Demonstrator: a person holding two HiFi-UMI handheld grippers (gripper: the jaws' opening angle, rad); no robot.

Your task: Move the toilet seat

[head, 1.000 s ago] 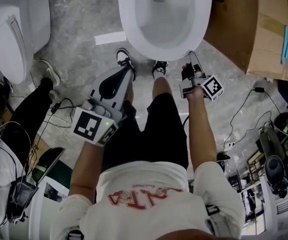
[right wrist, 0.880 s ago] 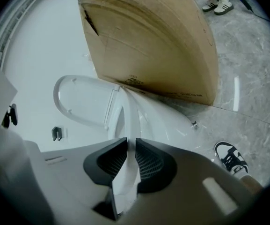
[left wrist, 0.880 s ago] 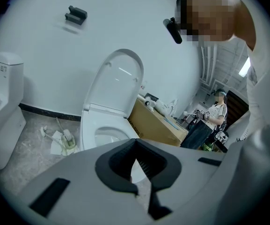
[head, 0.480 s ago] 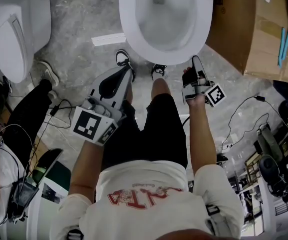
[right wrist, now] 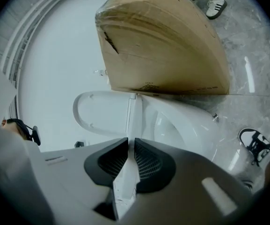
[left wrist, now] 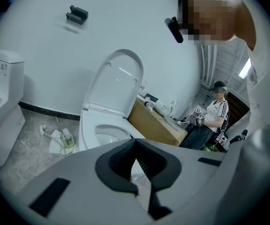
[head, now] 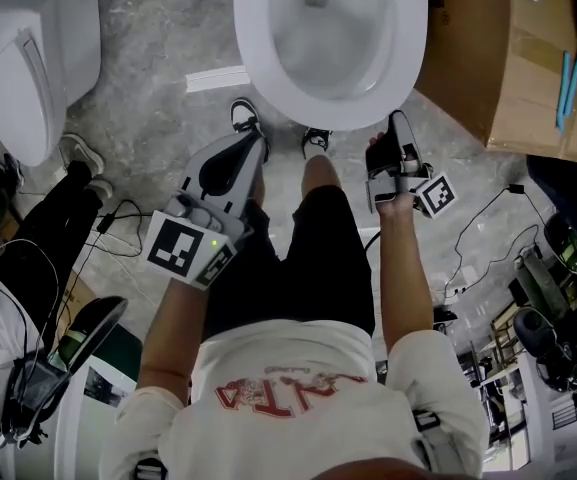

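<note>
A white toilet (head: 268, 78) stands open in front of me, its lid (left wrist: 118, 78) upright against the wall. My right gripper (head: 396, 133) is at the bowl's front right rim. Its jaws have just been closing, and they are shut on the thin white edge of the toilet seat (right wrist: 125, 179). In the right gripper view (right wrist: 131, 142) the seat runs edge-on from the pads towards the hinge. My left gripper (head: 248, 158) hangs level before the bowl's front, shut with nothing in it (left wrist: 135, 146). It is apart from the toilet.
A second toilet (head: 28, 58) stands at the far left. A big cardboard box (head: 498, 58) sits close to the bowl's right side. Another person (head: 28, 268) crouches at the left. Cables and equipment (head: 558, 308) lie at the right, a white strip (head: 220, 76) on the floor.
My right gripper has risen a little along the bowl's right rim and rolled, its marker cube swinging to the right. The left gripper has stayed in place.
</note>
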